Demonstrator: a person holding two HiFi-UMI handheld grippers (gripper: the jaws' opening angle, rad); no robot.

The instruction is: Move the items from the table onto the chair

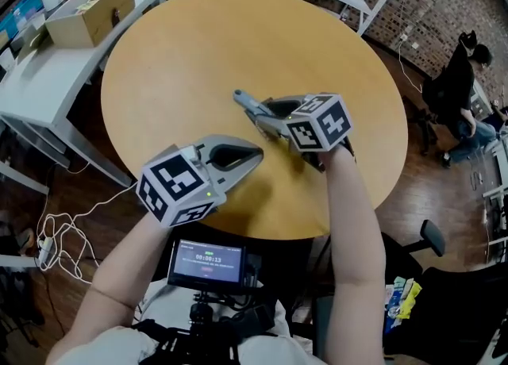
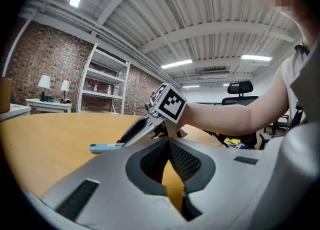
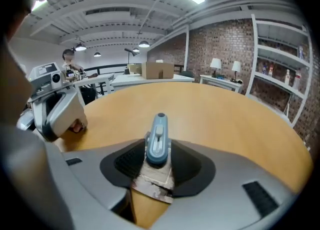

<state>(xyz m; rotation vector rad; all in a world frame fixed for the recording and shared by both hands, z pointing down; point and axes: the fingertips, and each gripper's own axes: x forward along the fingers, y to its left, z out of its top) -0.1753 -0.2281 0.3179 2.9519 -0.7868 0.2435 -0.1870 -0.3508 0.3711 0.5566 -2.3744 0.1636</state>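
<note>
A scraper with a blue-grey handle (image 1: 244,101) (image 3: 158,139) and a worn metal blade (image 3: 154,181) lies between the jaws of my right gripper (image 1: 266,114) (image 3: 157,145), over the middle of the round wooden table (image 1: 198,46). The jaws stand wide, and I see no pad pressing on it. The handle (image 2: 106,147) points out past the fingertips. My left gripper (image 1: 255,154) (image 2: 168,143) sits nearer the front edge, shut and empty. A black office chair (image 1: 432,238) stands at the lower right with snack packets (image 1: 401,296) on its seat.
A white desk with a cardboard box (image 1: 87,10) stands at the upper left. White shelving lines the brick wall behind. A person (image 1: 460,86) sits at the far right. Cables (image 1: 59,236) trail on the floor at the left. A small screen (image 1: 208,263) sits below my arms.
</note>
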